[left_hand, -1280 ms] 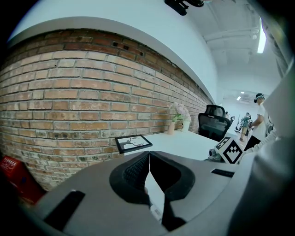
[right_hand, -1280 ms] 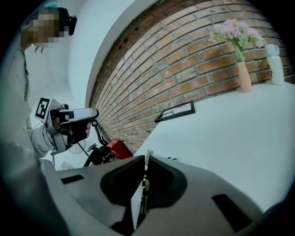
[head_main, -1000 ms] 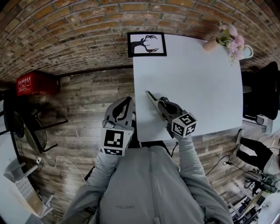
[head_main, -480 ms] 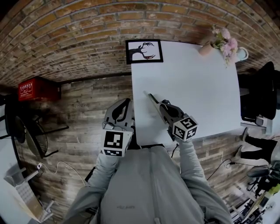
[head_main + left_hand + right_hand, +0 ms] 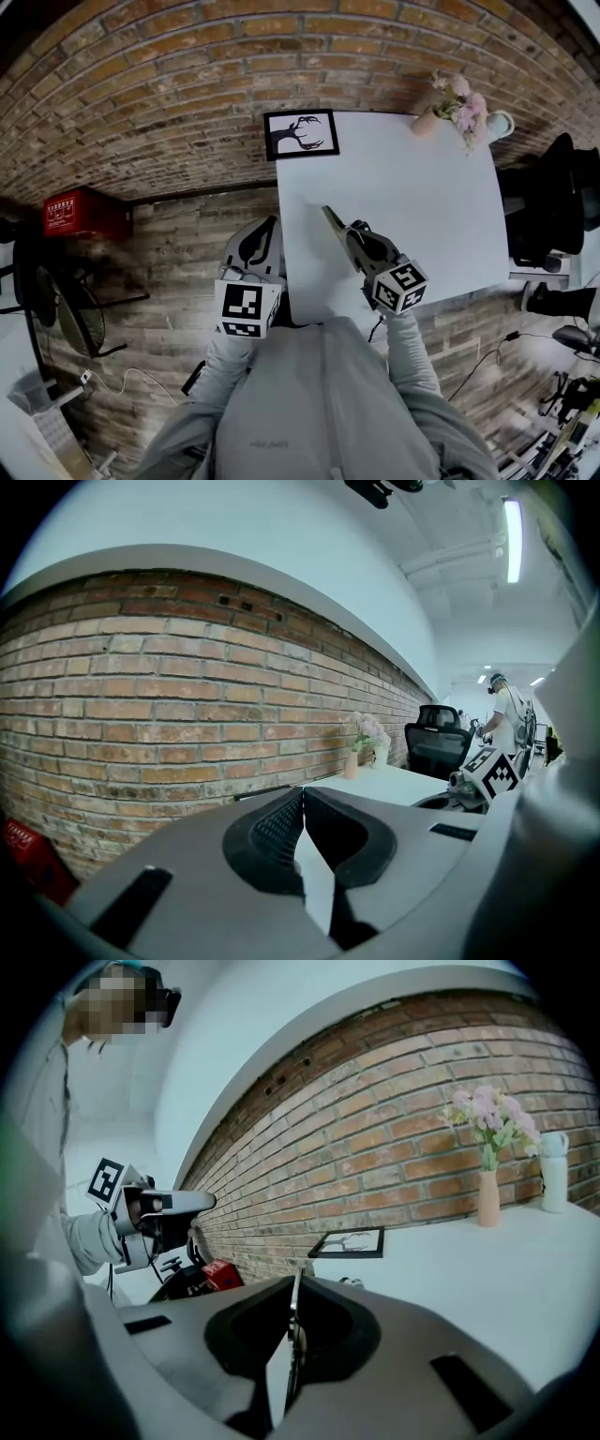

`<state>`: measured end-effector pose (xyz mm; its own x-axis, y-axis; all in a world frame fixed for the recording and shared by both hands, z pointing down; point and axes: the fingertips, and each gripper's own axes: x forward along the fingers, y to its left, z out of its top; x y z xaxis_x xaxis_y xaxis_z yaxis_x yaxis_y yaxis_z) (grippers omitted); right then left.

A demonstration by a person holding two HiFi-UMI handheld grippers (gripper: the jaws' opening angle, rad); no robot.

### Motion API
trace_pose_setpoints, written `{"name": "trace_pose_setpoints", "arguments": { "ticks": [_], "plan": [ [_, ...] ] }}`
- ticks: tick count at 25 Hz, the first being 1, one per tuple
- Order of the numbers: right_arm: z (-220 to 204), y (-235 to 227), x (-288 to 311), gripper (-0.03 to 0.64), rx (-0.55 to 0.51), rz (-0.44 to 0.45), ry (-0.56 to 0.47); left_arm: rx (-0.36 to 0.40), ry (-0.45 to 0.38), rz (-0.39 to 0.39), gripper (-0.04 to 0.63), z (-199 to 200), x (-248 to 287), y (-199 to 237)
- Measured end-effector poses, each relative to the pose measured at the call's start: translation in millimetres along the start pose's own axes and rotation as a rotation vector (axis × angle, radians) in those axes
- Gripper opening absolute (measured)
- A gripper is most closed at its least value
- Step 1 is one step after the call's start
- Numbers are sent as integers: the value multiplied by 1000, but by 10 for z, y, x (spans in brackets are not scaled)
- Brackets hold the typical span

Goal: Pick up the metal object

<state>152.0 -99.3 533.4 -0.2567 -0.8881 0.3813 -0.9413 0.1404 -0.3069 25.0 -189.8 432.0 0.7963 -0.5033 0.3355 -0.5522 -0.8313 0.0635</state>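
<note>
Pinching the thin metal object (image 5: 294, 1321) edge-on above the white table (image 5: 422, 206), my right gripper (image 5: 352, 239) has its jaws nearly together on it, and I fear a wrist twist could let the slick strip pivot out, while my left gripper (image 5: 302, 803) hangs closed, empty.

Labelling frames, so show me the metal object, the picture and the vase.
metal object (image 5: 334, 221): head view, middle of its exposed strip.
picture (image 5: 301, 134): head view, its middle.
vase (image 5: 488, 1199): right gripper view, its body.

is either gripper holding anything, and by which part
The right gripper pinches the thin metal object by one end in its jaws; the rest pokes out ahead. The left gripper is shut, empty.
</note>
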Motion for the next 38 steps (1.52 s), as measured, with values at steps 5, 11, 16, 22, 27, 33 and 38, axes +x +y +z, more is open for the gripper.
{"name": "trace_pose_setpoints", "arguments": {
  "ticks": [5,11,16,22,27,33,38],
  "plan": [
    [280,40,-127,29,-57,-26,-59,19,-22,1,29,123,-18,-6],
    [650,120,-286,29,-114,-53,-145,43,-55,9,28,264,-25,-8],
    [963,144,-448,29,-206,-110,-203,54,-77,18,28,351,-28,-20],
    [1127,115,-623,29,-289,-177,-221,63,-92,16,29,396,-40,-82],
    [1274,193,-765,29,-368,-203,-227,65,-100,17,29,436,-50,-101],
    [1424,227,-907,29,-416,-252,-249,59,-96,32,28,414,-62,-80],
    [1447,151,-983,29,-367,-273,-283,44,-88,48,29,363,-97,-35]
  ]
}}
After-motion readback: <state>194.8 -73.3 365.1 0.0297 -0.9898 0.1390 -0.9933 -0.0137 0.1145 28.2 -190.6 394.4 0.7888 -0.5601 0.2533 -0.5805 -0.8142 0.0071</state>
